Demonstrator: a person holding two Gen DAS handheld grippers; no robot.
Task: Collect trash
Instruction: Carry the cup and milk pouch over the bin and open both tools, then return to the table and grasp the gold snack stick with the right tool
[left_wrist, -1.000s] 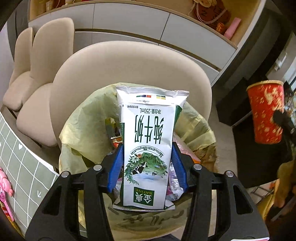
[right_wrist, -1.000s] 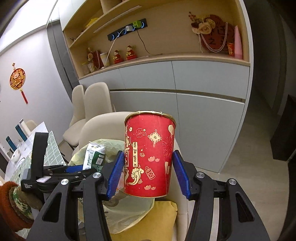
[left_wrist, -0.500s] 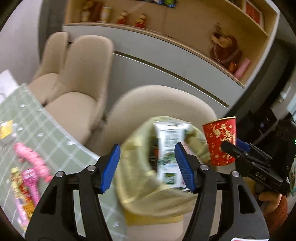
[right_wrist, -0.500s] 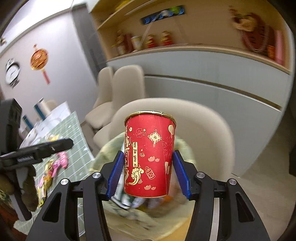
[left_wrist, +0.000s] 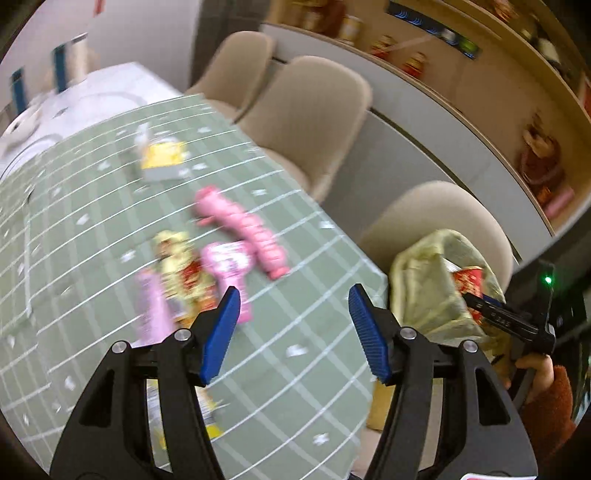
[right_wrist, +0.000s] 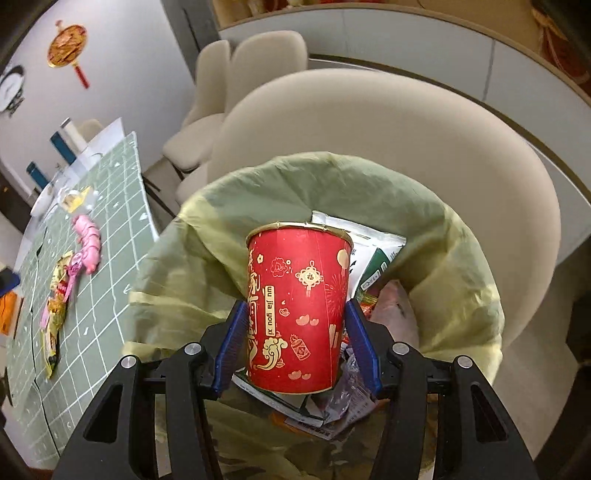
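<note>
Holding the red cup clamped in your right gripper above the bag readies the drop; your left gripper, apart and empty, faces counter wrappers.

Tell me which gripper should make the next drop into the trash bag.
Right. The right gripper holds the red cup directly over the open trash bag; the left gripper is open, empty, over the table.

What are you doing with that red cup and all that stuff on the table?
A person is tidying up trash with two hand-held grippers. The right gripper holds a red cup over the trash bag, where a milk carton already lies. The left gripper, open and empty, points at the pink wrappers on the green table mat.
</note>
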